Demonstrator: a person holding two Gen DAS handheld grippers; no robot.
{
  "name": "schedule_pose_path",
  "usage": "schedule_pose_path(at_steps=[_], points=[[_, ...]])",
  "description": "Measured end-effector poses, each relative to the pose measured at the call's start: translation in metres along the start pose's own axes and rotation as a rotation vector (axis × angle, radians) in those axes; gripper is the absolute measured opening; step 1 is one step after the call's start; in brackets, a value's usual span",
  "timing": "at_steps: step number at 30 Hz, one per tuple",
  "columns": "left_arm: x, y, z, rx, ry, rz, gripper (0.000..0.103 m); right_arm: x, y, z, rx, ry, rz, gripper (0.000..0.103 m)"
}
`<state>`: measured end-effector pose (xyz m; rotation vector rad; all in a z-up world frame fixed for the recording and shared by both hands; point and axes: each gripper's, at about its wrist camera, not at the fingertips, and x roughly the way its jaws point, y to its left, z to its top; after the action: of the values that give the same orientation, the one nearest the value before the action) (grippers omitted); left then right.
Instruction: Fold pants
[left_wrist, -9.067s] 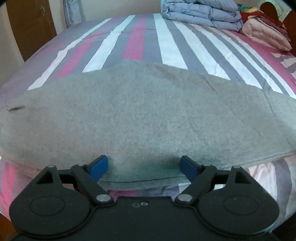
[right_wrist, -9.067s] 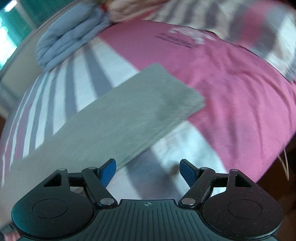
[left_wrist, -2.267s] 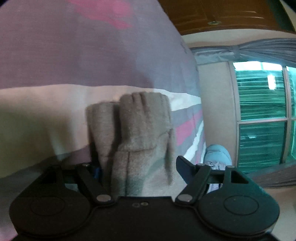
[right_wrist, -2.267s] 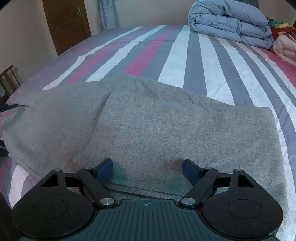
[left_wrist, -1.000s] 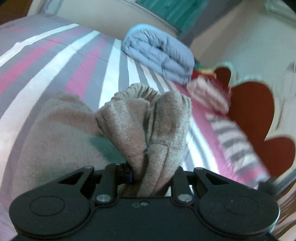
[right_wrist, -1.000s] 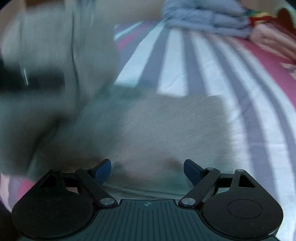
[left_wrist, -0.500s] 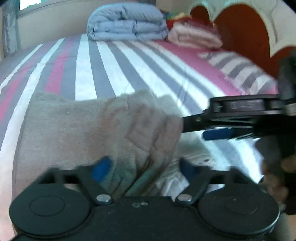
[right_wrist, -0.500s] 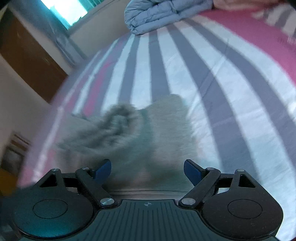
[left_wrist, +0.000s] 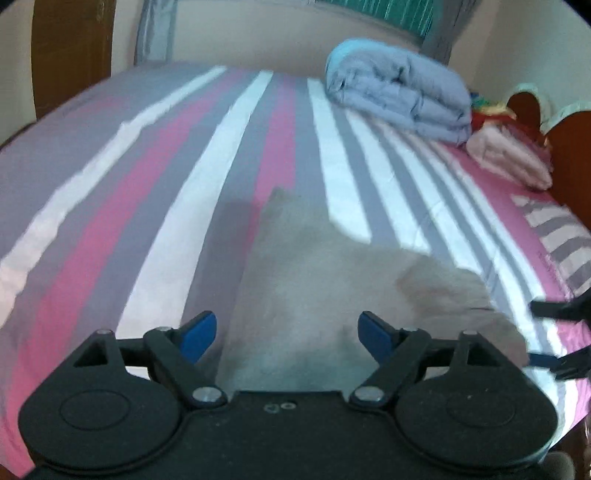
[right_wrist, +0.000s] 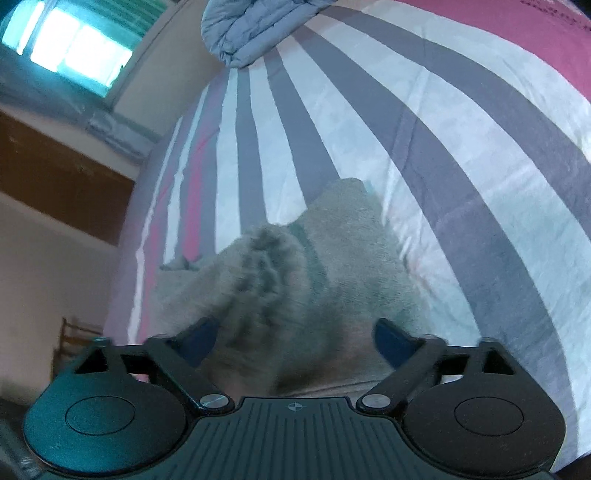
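The left gripper (left_wrist: 286, 330) sits at the bottom centre of the left wrist view with its 2 blue-tipped fingers spread wide and nothing between them. A second ago those fingers were pressed together on a bunched grey cuff; that cuff has since been let go. Just beyond the fingertips, filling the lower middle of the frame, lie the pants (left_wrist: 332, 288): a soft, fuzzy grey fleece bundle, now short and thick, a few layers deep, with a rounded lump on its right side.

In the right wrist view, the right gripper (right_wrist: 295, 338) is also spread apart, holding nothing, and hangs just over the same bundle. From here the gathered, ribbed cuff shows at centre frame, resting on top of the flatter grey layers. The picture is blurred, so whether the fingers touch the cloth cannot be told.

Judging from this, the last fold has been laid over and released, and the task looks nearly finished; only smoothing the lumpy top may remain.

Under the pants spreads the bedsheet (left_wrist: 229, 155), smooth cotton with long white, grey and pink stripes running toward the top of the frame. At the upper right of the left view rests a puffy, folded blue-grey duvet (left_wrist: 399, 96), with a folded pink blanket (left_wrist: 506, 158) beside it.
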<state>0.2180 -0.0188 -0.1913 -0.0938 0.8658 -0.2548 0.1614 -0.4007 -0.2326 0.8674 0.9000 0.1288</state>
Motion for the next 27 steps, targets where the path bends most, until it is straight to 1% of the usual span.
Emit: schedule_pose_path(at_steps=[1,2,3,5,7,8,10,13,14,15,16,17,19,21,23,25,27], points=[[0.008,-0.002,-0.004,0.014,0.034,-0.006,0.075,-0.001,0.002,-0.002,0.001,-0.006,0.007,0.102],[0.016,-0.005,-0.01,0.031,0.069,-0.015,0.075,0.001,0.005,-0.003,-0.004,-0.002,0.007,0.102],[0.024,-0.01,-0.016,0.046,0.093,-0.015,0.074,0.006,0.009,-0.005,-0.017,0.022,0.0,0.102],[0.031,-0.014,-0.027,0.045,0.073,0.002,0.077,0.019,0.017,-0.009,-0.056,0.062,-0.056,0.102],[0.032,-0.012,-0.032,0.02,0.058,-0.001,0.077,0.03,0.023,-0.016,-0.108,0.09,-0.113,0.102],[0.033,-0.012,-0.032,0.023,0.055,0.0,0.077,0.033,0.025,-0.019,-0.124,0.1,-0.115,0.102],[0.032,-0.013,-0.034,0.036,0.055,-0.004,0.077,0.04,0.029,-0.024,-0.128,0.117,-0.073,0.102],[0.031,-0.009,-0.034,0.017,0.051,-0.013,0.077,0.055,0.037,-0.03,-0.135,0.174,-0.021,0.101],[0.031,-0.007,-0.034,0.008,0.047,-0.012,0.078,0.057,0.039,-0.033,-0.154,0.157,-0.023,0.078],[0.026,-0.001,-0.035,-0.004,0.045,-0.02,0.078,0.056,0.044,-0.035,-0.181,0.129,-0.046,0.061],[0.025,0.001,-0.034,-0.015,0.041,-0.025,0.079,0.052,0.046,-0.035,-0.203,0.099,-0.072,0.046],[0.025,0.002,-0.034,-0.025,0.04,-0.029,0.079,0.049,0.044,-0.035,-0.198,0.077,-0.054,0.033],[0.024,0.003,-0.033,-0.035,0.036,-0.039,0.079,0.037,0.045,-0.033,-0.205,0.04,-0.027,0.033],[0.023,0.003,-0.032,-0.043,0.029,-0.04,0.077,0.027,0.056,-0.035,-0.276,0.011,-0.017,0.032],[0.017,0.003,-0.03,-0.068,0.002,-0.054,0.076,0.019,0.066,-0.035,-0.336,-0.025,-0.014,0.031],[0.011,0.002,-0.026,-0.09,-0.021,-0.065,0.076,0.003,0.079,-0.032,-0.413,-0.085,-0.004,0.031],[0.008,-0.003,-0.023,-0.082,-0.024,-0.073,0.077,-0.01,0.084,-0.026,-0.472,-0.122,-0.005,0.031]])
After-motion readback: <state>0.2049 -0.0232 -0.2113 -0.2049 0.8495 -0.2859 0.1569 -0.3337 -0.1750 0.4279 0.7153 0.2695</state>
